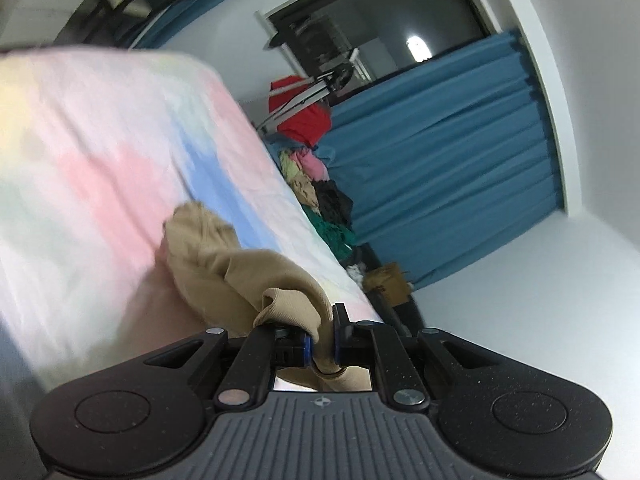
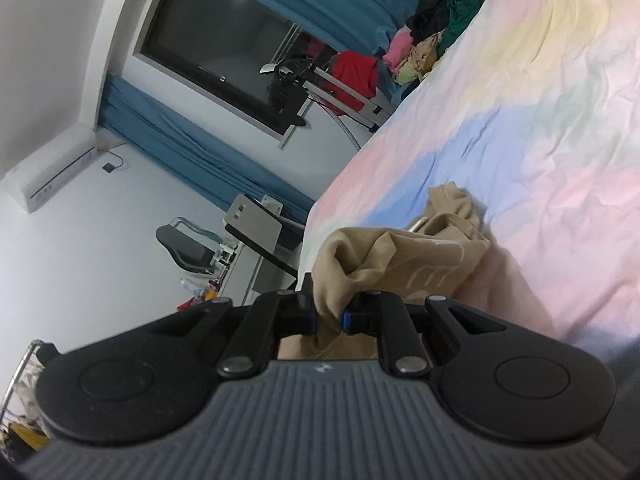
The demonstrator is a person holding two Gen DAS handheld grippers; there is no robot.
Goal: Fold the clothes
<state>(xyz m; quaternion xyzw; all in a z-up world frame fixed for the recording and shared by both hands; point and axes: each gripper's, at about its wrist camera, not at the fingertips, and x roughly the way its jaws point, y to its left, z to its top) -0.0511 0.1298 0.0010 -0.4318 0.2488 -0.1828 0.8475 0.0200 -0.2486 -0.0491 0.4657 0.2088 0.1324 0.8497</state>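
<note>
A tan garment (image 1: 224, 264) lies bunched on a bed with a pastel pink, blue and yellow sheet (image 1: 100, 152). My left gripper (image 1: 323, 344) is shut on an edge of the garment, which is pinched between its blue-tipped pads. In the right wrist view the same tan garment (image 2: 400, 256) shows a pale printed pattern, and it rests on the sheet (image 2: 540, 128). My right gripper (image 2: 329, 318) is shut on another edge of it. Both views are strongly tilted.
A pile of mixed clothes (image 1: 320, 184) lies at the far end of the bed, also seen in the right wrist view (image 2: 436, 32). Blue curtains (image 1: 440, 184), a dark window (image 2: 224, 44), a red cloth on a rack (image 2: 356, 72) and a chair (image 2: 188, 248) stand beyond.
</note>
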